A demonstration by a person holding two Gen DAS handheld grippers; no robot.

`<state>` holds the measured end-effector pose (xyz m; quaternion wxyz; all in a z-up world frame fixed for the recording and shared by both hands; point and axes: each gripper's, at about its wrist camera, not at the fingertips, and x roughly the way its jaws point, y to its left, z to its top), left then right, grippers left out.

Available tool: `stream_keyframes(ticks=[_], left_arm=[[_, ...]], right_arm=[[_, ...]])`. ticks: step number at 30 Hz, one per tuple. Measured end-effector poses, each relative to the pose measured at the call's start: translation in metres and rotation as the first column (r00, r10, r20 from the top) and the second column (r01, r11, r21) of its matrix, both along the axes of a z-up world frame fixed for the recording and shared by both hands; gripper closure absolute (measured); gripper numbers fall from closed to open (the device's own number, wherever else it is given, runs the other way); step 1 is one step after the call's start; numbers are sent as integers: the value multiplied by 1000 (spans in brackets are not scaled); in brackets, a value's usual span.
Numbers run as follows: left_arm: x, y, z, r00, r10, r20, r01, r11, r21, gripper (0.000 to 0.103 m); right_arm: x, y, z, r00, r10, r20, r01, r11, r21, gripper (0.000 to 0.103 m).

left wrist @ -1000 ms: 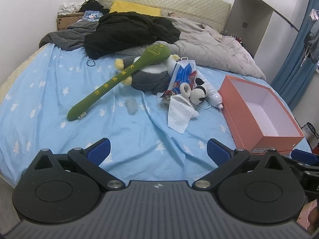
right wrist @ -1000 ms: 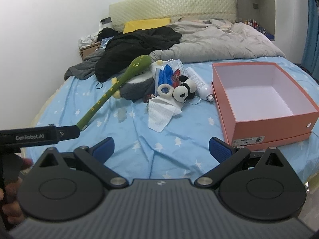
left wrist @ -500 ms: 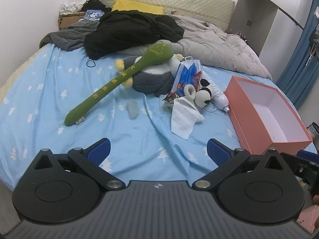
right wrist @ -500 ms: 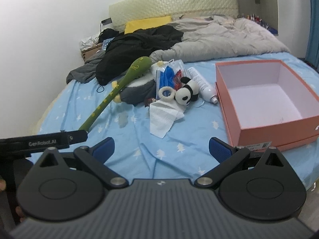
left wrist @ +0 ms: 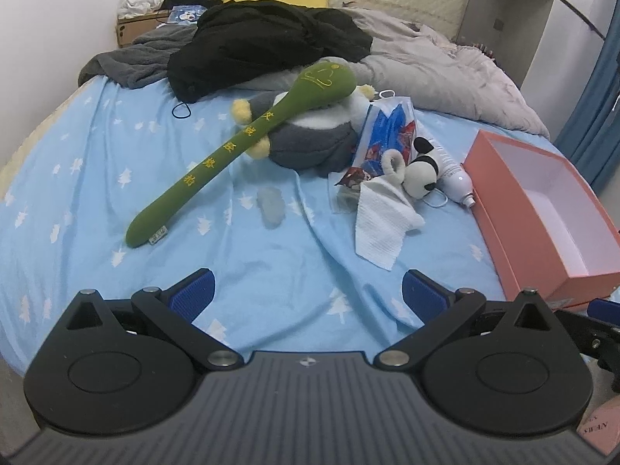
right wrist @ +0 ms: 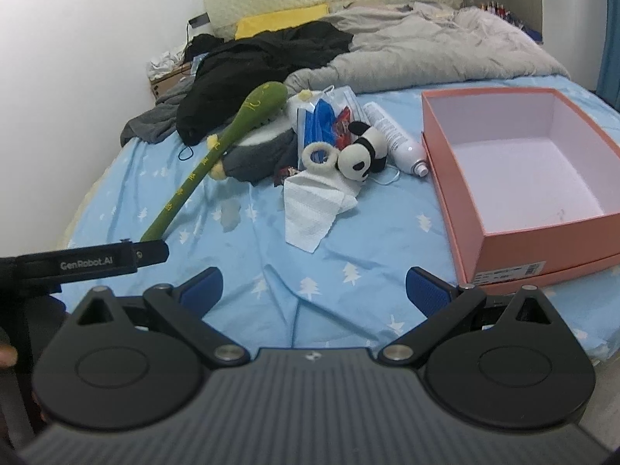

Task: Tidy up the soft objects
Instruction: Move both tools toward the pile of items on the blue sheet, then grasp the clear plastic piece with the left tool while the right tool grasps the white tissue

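Note:
A long green plush stick (left wrist: 236, 147) (right wrist: 217, 155) lies across a grey and white plush (left wrist: 314, 135) (right wrist: 259, 151) on the blue bed. A small panda plush (left wrist: 422, 170) (right wrist: 362, 153) with a plush ring (right wrist: 319, 157) lies beside a white cloth (left wrist: 381, 224) (right wrist: 310, 209). An empty pink box (left wrist: 542, 209) (right wrist: 519, 178) stands open at the right. My left gripper (left wrist: 308, 294) and right gripper (right wrist: 314, 290) are both open and empty, above the near part of the bed.
A white spray bottle (left wrist: 455, 172) (right wrist: 395, 137) and a blue snack bag (left wrist: 387, 131) (right wrist: 325, 120) lie by the panda. Black clothes (left wrist: 263, 42) and a grey duvet (left wrist: 438, 73) are piled at the back. The left gripper's body (right wrist: 89, 261) shows at the right view's left.
Both grippers have moved forward toward the pile of toys, which now looks larger. Both stay open. Nothing on the bed has moved.

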<state>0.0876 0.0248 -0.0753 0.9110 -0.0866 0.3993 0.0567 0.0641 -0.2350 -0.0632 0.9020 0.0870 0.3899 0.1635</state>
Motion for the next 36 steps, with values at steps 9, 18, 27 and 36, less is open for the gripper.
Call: stream_keyframes(ticks=[9, 18, 27, 36], left_arm=[[52, 14, -23, 1000, 6, -19, -6, 1000, -6, 0], [116, 33, -64, 999, -9, -51, 6, 999, -49, 0], [175, 49, -111, 995, 22, -94, -23, 1000, -9, 0], [217, 69, -153, 987, 23, -157, -29, 999, -37, 13]], right_arm=[[46, 17, -18, 1000, 5, -12, -6, 998, -56, 0], [103, 35, -50, 999, 32, -36, -34, 998, -52, 0], [162, 57, -93, 994, 75, -82, -81, 995, -64, 17], [210, 75, -134, 989, 86, -119, -95, 993, -75, 26]])
